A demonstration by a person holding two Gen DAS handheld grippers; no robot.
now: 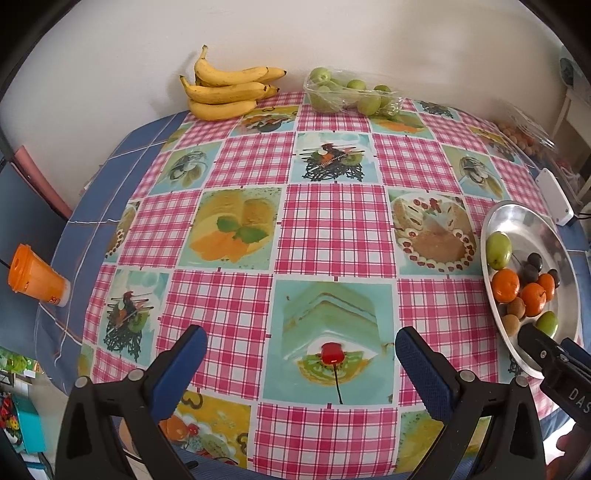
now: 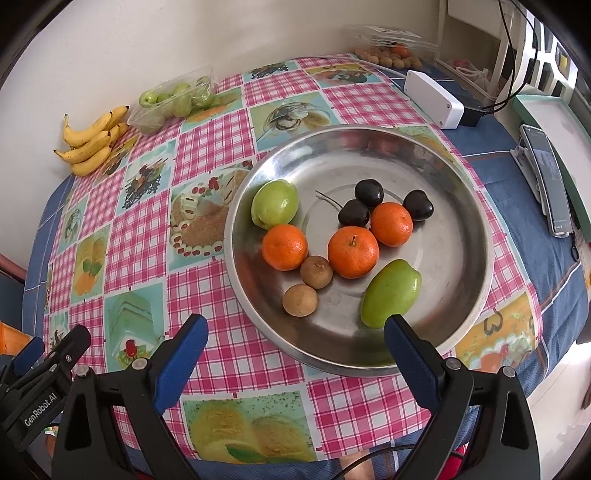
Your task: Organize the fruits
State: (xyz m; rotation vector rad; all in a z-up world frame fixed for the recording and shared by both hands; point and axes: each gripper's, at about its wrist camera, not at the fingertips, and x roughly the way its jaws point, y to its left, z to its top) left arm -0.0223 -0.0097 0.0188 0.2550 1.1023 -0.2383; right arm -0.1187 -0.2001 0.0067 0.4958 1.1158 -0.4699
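Right gripper [image 2: 295,354] is hovering wide open and empty, green fruit [image 2: 391,293] sitting just above its right finger, lower-centre frame.

A plain cream wall [image 1: 332,33] backs the counter [image 1: 332,229] (pink-checked cloth over blue), white shelving [image 2: 517,48] at right.

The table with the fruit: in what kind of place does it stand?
Probably a home, a dining or kitchen corner. The table has a plastic checked cloth with food pictures, bananas lie by the wall, and a phone rests at one side.
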